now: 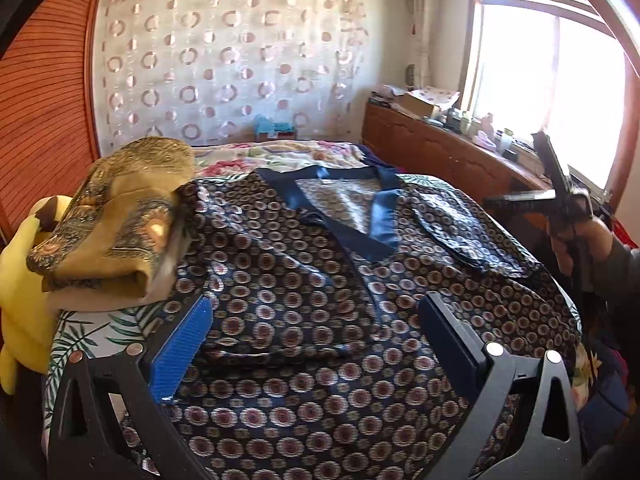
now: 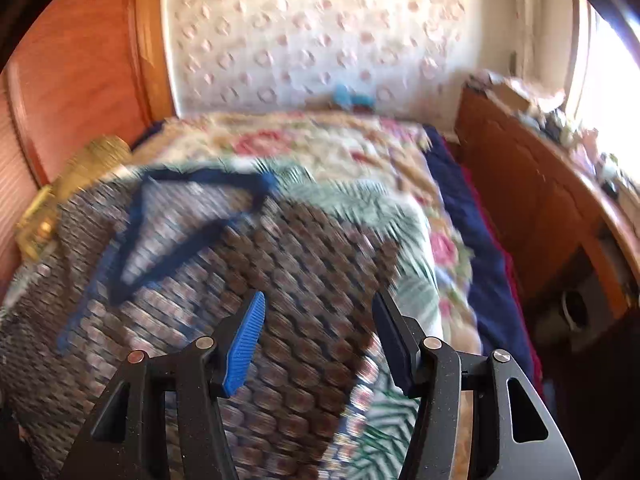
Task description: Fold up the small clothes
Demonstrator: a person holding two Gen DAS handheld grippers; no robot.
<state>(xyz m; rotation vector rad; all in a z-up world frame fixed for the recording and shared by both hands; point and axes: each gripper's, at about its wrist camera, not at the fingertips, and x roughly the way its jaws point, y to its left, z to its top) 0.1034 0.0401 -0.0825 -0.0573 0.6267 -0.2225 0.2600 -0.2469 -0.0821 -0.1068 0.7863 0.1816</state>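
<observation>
A dark navy shirt [image 1: 300, 264] with a small round print and a plain blue neckband [image 1: 380, 220] lies spread flat on the bed, neck towards the far wall. My left gripper [image 1: 320, 336] hovers over its near part, open, with nothing between the blue pads [image 1: 182, 348]. In the blurred right wrist view, my right gripper [image 2: 320, 340] stands open above the shirt's [image 2: 304, 264] right side, jaws apart and empty. A person's hand [image 1: 580, 240] holds that gripper at the right edge of the left wrist view.
A folded mustard-gold garment [image 1: 120, 220] sits on a pile at the shirt's left, beside a yellow plush toy [image 1: 20, 280]. The floral bedspread [image 1: 280, 156] runs to the curtained wall. A wooden wardrobe [image 1: 40, 100] stands left, a cluttered wooden counter [image 1: 440, 148] right under the window.
</observation>
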